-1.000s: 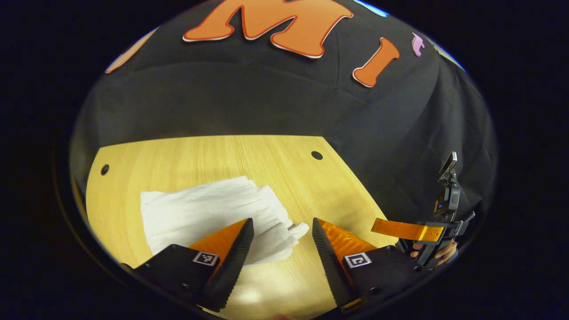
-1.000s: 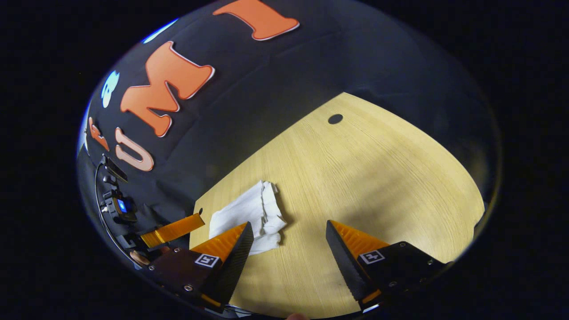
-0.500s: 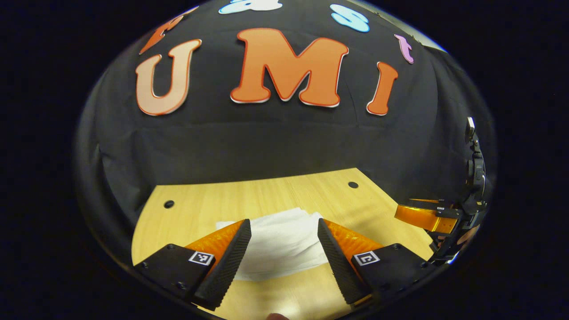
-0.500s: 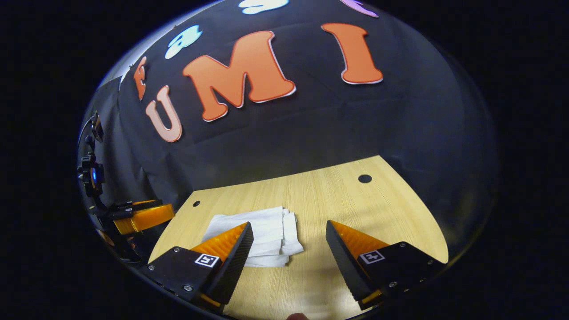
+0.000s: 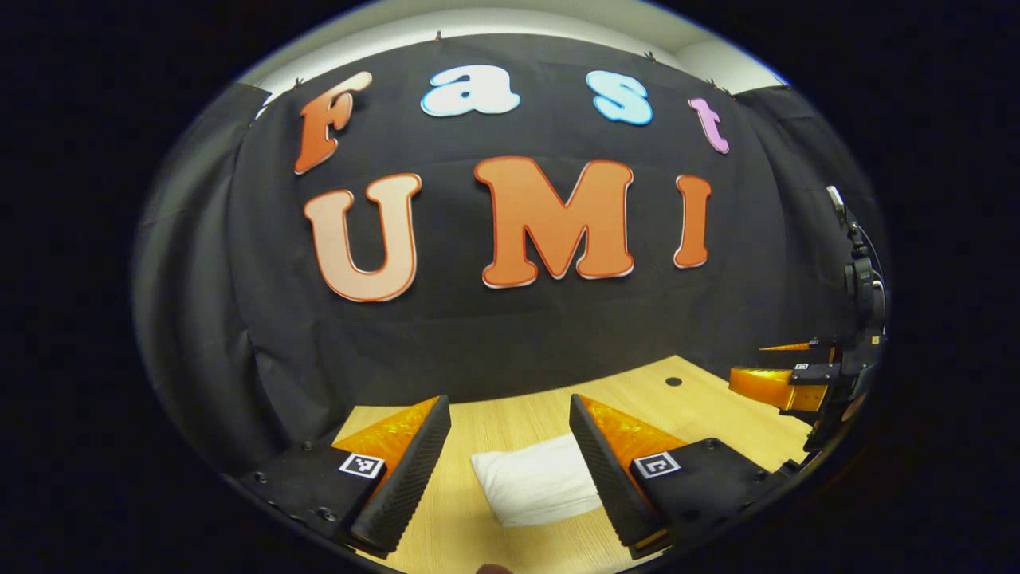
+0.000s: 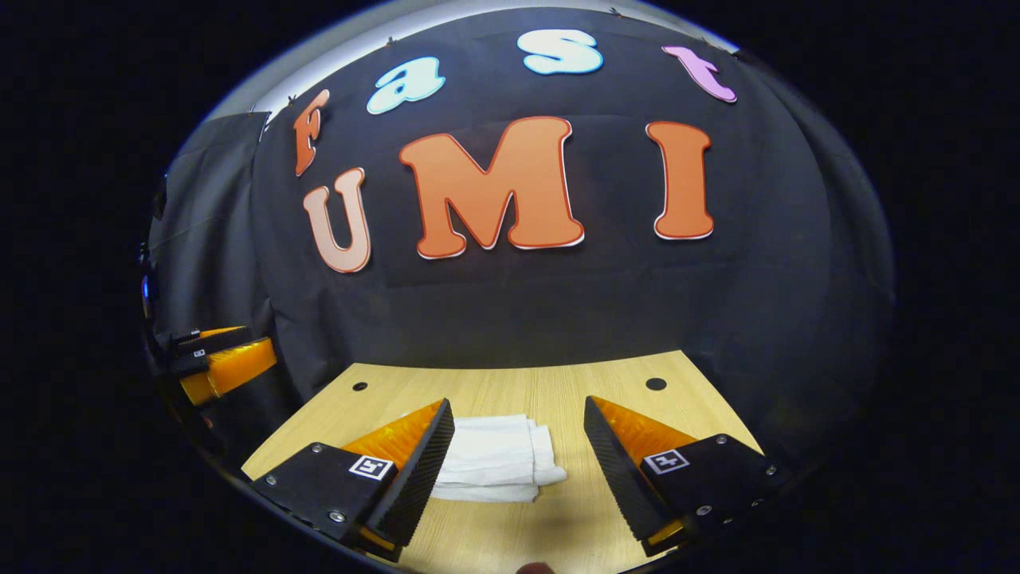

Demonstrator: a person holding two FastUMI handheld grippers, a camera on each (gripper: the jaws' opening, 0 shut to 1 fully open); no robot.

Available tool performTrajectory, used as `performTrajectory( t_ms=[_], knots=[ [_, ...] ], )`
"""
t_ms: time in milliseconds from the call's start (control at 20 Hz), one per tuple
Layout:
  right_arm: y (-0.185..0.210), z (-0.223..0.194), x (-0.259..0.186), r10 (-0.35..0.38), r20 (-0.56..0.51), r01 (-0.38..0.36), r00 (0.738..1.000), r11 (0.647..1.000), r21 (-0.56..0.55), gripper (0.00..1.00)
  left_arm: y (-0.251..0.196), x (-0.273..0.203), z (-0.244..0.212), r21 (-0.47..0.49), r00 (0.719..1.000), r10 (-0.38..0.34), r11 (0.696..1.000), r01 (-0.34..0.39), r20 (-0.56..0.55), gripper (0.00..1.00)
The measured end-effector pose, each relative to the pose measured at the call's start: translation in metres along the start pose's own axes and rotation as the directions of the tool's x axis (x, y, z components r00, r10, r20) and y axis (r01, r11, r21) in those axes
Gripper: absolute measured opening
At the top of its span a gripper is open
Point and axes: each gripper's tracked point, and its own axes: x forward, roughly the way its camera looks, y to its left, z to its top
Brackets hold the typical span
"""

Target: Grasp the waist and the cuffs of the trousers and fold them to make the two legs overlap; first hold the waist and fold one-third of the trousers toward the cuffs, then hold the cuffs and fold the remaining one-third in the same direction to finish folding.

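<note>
The white trousers [image 5: 538, 486] lie folded into a small thick stack on the wooden table [image 5: 701, 414]. In the left gripper view my left gripper [image 5: 508, 470] is open above the table, the stack showing between its fingers without contact. The right gripper view has the same trousers [image 6: 498, 466] lying flat ahead of my open right gripper [image 6: 518, 474], whose jaws hold nothing. At the right edge of the left gripper view I see the right gripper [image 5: 785, 379]; the left gripper [image 6: 219, 359] appears at the left edge of the right gripper view.
The table [image 6: 558, 391] ends at the black cloth wall behind it. Small dark holes [image 6: 655, 383] mark the tabletop near its back corners. Bare wood surrounds the stack on all sides.
Both grippers have lifted and tilted up away from the table, so the wall now takes up most of each view. The trousers stay folded on the table.
</note>
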Motion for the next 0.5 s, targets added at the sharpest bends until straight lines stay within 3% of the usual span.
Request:
performTrajectory(
  t_ms=[150,500],
  knots=[
    [0.014,0.014,-0.010,-0.007,0.071,0.009,0.997,0.999,-0.034,0.98,0.025,-0.027,0.014,0.040,0.995,0.033,0.999,-0.037,0.099,0.97],
    [0.032,0.026,-0.025,0.005,0.160,0.012,0.987,0.994,-0.105,0.98,0.040,-0.050,0.026,0.002,0.982,0.044,0.999,-0.045,0.183,1.00]
  ],
)
